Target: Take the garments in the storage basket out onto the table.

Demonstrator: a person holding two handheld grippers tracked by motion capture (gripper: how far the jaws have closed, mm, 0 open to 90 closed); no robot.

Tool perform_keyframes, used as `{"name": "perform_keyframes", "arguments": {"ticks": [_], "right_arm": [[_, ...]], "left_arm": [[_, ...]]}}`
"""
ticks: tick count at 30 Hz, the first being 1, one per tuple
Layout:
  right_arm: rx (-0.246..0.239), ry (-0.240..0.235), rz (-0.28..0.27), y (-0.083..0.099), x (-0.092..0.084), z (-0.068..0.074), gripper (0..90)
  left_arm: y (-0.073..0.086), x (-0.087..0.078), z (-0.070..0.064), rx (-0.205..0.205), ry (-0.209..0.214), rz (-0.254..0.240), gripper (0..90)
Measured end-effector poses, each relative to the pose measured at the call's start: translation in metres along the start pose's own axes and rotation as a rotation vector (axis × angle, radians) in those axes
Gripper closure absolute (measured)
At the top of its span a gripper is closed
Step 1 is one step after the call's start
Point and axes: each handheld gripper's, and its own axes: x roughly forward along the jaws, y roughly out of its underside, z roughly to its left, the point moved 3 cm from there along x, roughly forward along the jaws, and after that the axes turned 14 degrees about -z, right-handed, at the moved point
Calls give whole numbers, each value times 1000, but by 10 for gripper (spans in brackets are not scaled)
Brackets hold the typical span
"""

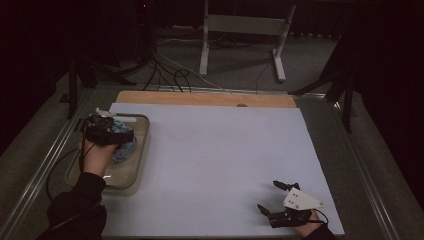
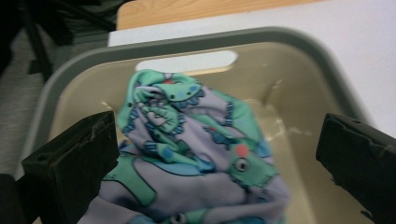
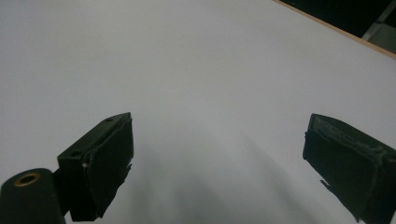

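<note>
Cloth [image 2: 196,154], bunched up and printed in green, lilac and blue cartoon shapes, sits inside the beige tub [image 2: 299,84] with the grey rim, at the left edge of the worktop [image 1: 215,160]. Left claw [image 1: 107,131] is right over that tub in the high view, held in the person's left hand [image 1: 96,156], dark sleeve coming in from the bottom corner. In the left gripper view its two black jaws stand wide apart, one on each side of the bundle; the left jaw looks to be against the fabric's edge, the right jaw well clear of it, so nothing is clamped. The tub's slot handle shows just behind the cloth. Over at the near right, the right claw [image 1: 270,197] is low over the pale sheet covering the worktop, grey plate on top. Its jaws are spread wide too in the right gripper view, bare sheet between them. A strip of wooden board [image 1: 205,98] shows along the far edge.
</note>
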Motion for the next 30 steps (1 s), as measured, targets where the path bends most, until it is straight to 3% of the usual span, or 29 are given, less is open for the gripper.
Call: {"name": "perform_keyframes", "arguments": {"ticks": [3, 6, 8, 14, 18, 20, 24, 30], "right_arm": [[2, -1, 1, 0, 0, 0, 89], [2, -2, 2, 1, 0, 0, 89], [-1, 0, 2, 1, 1, 0, 89], [2, -2, 2, 1, 1, 0, 89], [7, -2, 7, 1, 1, 0, 89], [6, -2, 2, 1, 1, 0, 89], [5, -2, 8, 1, 1, 0, 89], [5, -3, 13, 2, 2, 0, 89]], "left_arm": [[3, 6, 2, -4, -2, 28, 0], [6, 12, 1, -17, 0, 110, 0], [8, 16, 0, 5, -6, 140, 0], [9, 23, 0, 18, 5, 164, 0], [16, 30, 1, 36, 12, 218, 0], [19, 33, 2, 28, -6, 240, 0], [26, 40, 2, 82, -13, 294, 34], [31, 47, 4, 154, -23, 293, 128]]}}
